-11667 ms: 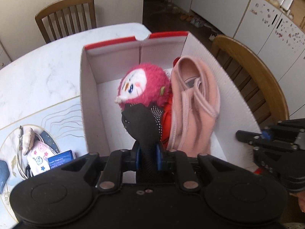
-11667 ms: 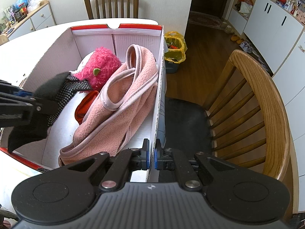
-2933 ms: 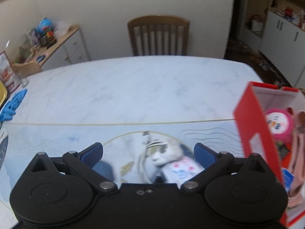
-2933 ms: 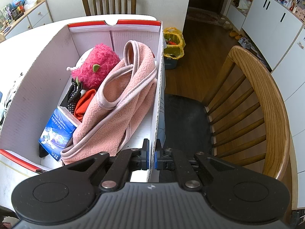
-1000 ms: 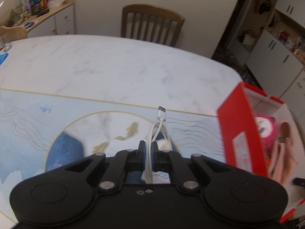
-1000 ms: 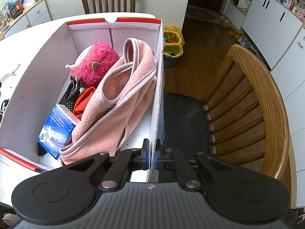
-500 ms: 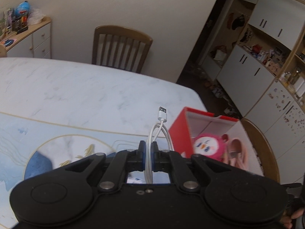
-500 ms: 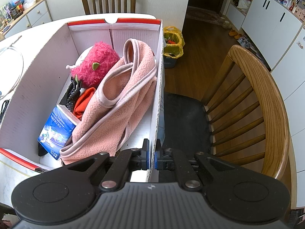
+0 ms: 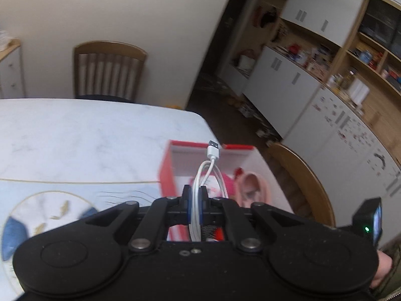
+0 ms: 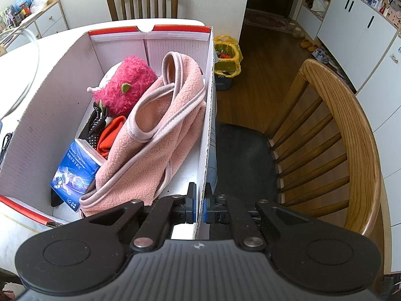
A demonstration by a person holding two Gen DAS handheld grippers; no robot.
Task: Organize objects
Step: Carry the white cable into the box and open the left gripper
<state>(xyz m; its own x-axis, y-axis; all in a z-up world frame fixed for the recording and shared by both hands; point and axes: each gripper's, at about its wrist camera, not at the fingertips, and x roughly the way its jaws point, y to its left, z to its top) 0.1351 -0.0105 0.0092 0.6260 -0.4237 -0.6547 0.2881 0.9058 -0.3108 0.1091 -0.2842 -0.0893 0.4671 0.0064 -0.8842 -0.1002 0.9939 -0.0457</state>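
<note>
The left hand-held gripper (image 9: 194, 195) tilts downward above the white marble-patterned bench (image 9: 82, 138), its blue-padded jaws pressed together on a coiled white USB cable (image 9: 209, 173). The cable's loops rise ahead of the fingertips and end in a silver metal plug at the top. Past the fingertips and lower down lies the red-rimmed white cardboard box (image 9: 173, 165); the view here is blurred. To that gripper's right, part of the right hand-held gripper's black body with a green light shows at the frame edge, with a bit of the person's hand (image 9: 382, 266) behind it.

The right hand-held gripper (image 10: 198, 207) points steeply down, its jaws clamped on the near right wall of the box (image 10: 209, 130), one pad inside and one outside the corrugated edge. Ahead and to the left of its fingertips, inside the box, lie a folded pink fleece garment (image 10: 160, 135) with smooth paler piping, a shaggy hot-pink plush toy (image 10: 125, 87) at the far end, a black dotted fabric piece (image 10: 96, 123), an orange cloth (image 10: 110, 135) and a glossy blue tissue packet (image 10: 75, 173) nearest the gripper. Right of the gripper stands a curved wooden chair (image 10: 345, 135) with spindles and a dark seat.
</note>
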